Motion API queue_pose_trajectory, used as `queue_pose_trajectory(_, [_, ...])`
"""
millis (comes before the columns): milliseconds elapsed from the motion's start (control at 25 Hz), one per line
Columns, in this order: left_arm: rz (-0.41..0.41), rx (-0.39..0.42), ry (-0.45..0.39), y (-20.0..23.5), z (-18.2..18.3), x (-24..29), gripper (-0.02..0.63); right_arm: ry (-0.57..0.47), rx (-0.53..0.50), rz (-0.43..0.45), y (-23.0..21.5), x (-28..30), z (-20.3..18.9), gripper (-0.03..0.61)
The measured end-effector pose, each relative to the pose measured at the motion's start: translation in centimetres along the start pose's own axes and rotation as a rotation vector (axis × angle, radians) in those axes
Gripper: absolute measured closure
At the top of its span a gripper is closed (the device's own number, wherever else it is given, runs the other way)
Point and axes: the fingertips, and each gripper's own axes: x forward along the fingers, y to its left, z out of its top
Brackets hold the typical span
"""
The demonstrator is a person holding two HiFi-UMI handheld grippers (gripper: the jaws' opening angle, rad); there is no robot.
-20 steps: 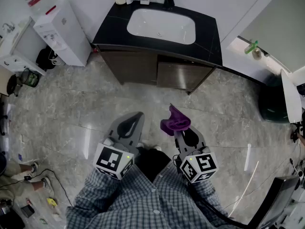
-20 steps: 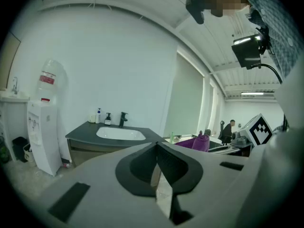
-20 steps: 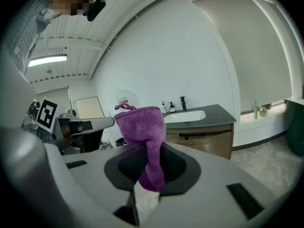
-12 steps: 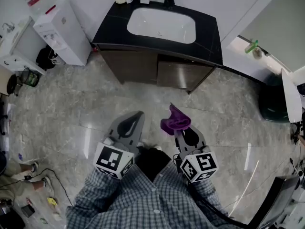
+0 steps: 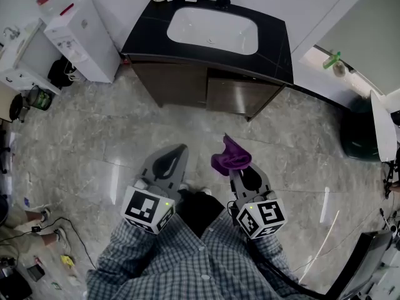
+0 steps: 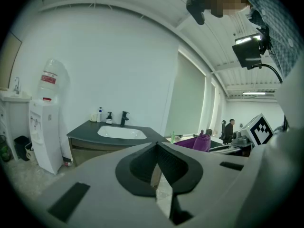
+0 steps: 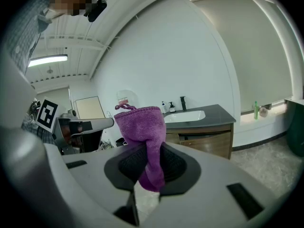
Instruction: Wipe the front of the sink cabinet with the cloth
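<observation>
Cloth [image 5: 232,157] bunched in your right hand-held gripper [image 5: 234,171], jaws clamped on it; left hand-held gripper [image 5: 180,152] closed, empty. Little changed since before: sink cabinet [image 5: 187,86] front well ahead, untouched. Step closer.

An office-like room with a washroom corner: sink cabinet [image 5: 206,89], water dispenser [image 5: 78,36], tiled floor [image 5: 94,142].
</observation>
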Motion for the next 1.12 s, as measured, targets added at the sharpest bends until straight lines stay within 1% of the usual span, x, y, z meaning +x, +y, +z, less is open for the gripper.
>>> queue_pose_trajectory(240, [0.017, -0.002, 0.006, -0.8, -0.2, 0.2, 0.603, -0.003, -0.014, 0.031, -0.3, -0.5, 0.1, 0.505])
queue_pose_trajectory(480, [0.033, -0.001, 0.011, -2.6, -0.4, 0.8, 0.603, 0.009, -0.004, 0.037, -2.1, -1.7, -0.3, 0.505])
queue_pose_trajectory(840, [0.008, 0.012, -0.001, -6.9, -1.2, 1.3, 0.603, 0.003, -0.002, 0.034, -3.9, -4.4, -1.5, 0.504])
queue_pose_trajectory(1120, [0.000, 0.019, -0.021, -8.1, -0.9, 1.6, 0.603, -0.013, 0.002, 0.015, -5.1, -5.7, -1.5, 0.505])
